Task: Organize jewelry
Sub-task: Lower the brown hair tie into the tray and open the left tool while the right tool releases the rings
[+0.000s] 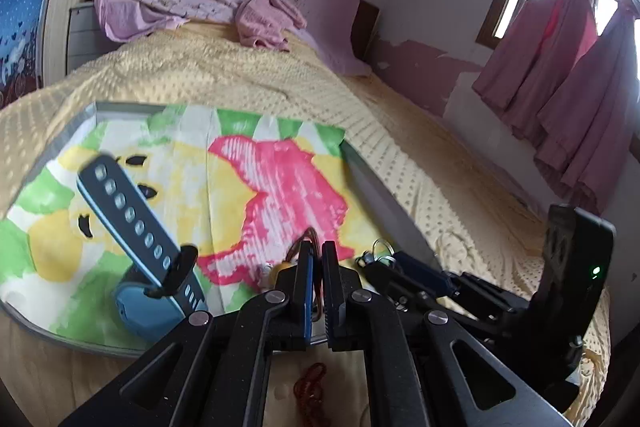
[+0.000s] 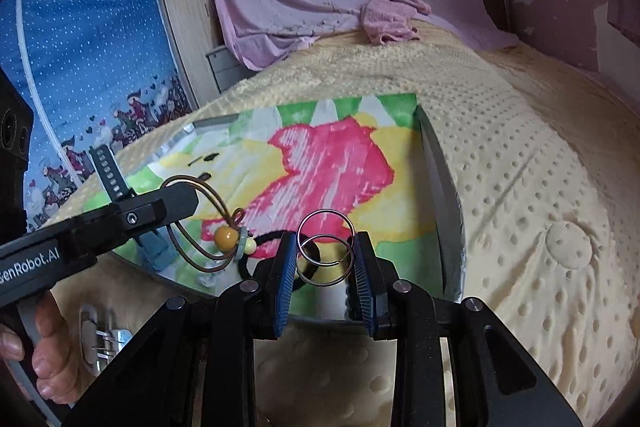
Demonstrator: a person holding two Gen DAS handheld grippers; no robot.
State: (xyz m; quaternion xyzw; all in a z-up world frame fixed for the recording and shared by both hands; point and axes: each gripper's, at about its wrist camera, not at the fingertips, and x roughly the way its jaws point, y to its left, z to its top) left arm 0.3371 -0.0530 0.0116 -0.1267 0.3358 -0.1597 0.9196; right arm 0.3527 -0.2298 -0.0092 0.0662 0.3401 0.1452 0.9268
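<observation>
Left wrist view: left gripper (image 1: 317, 259) with jaws together, clamped on a brown cord bracelet (image 1: 313, 241), only a loop and a yellow bead visible past the pads. Blue watch (image 1: 149, 301) lying on the cartoon-printed tray (image 1: 224, 183), strap raised. Tray resting on the yellow bed cover (image 1: 248, 75). Red bead string (image 1: 310, 387) on the cover below the jaws. Right gripper (image 1: 386, 261) alongside, metal rings at its tip.

Right wrist view: right gripper (image 2: 325, 251) with jaws partly apart, clamped on silver metal rings (image 2: 325, 247), held above the tray (image 2: 444, 195). Left gripper (image 2: 188, 201) entering from the left, brown cord bracelet (image 2: 208, 227) hanging from it over the tray. Black hair tie (image 2: 272, 259) beneath. Hand (image 2: 44, 359) on the left gripper's handle.
</observation>
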